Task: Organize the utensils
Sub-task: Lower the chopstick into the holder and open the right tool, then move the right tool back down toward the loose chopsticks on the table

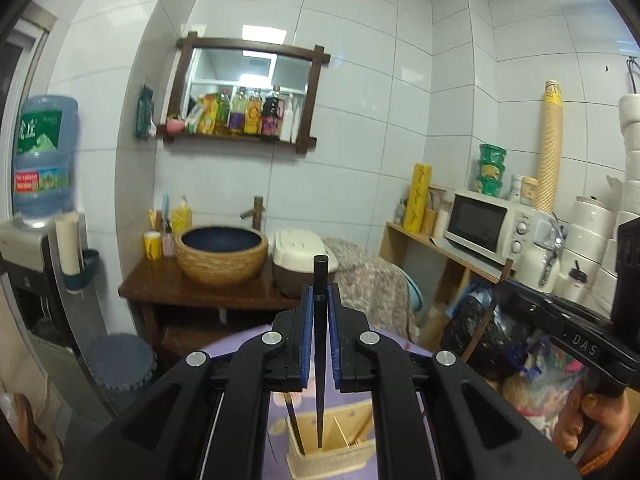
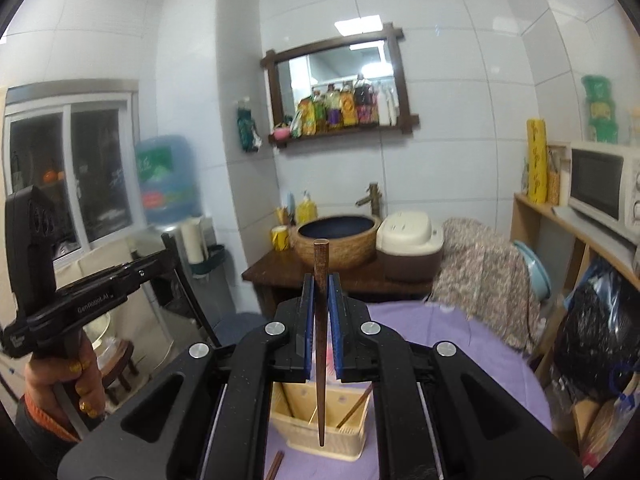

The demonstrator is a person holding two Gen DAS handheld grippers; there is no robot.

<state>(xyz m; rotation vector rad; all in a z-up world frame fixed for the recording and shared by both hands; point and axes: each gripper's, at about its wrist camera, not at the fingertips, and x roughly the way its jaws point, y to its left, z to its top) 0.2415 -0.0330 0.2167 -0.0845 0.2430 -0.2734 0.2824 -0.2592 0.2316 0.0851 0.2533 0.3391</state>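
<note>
Matt black plastic tongs [image 1: 320, 300] with blue ribbed pads; smooth black chopstick [image 1: 320, 344]; brown wooden chopstick [image 2: 321, 332]; cream plastic holder [image 2: 320, 428]; lilac cloth [image 2: 460, 344]; glossy white tiles [image 1: 340, 184].

Two wrist fisheyes, side by side, both facing the tiled sink wall, tilted slightly down.

Left view looks along the left claw [image 1: 320, 292], close above the cream slotted plastic utensil box [image 1: 328, 450] on the purple-covered table [image 1: 248, 340]; right claw's body at its right edge. Right view looks along the right claw [image 2: 321, 292], over that box [image 2: 320, 420]. Shared far off: dark wood-framed mirror shelf [image 1: 248, 88] [image 2: 340, 88], woven-sided blue basin [image 1: 222, 252] [image 2: 336, 240], white microwave [image 1: 486, 226] [image 2: 600, 188].
</note>
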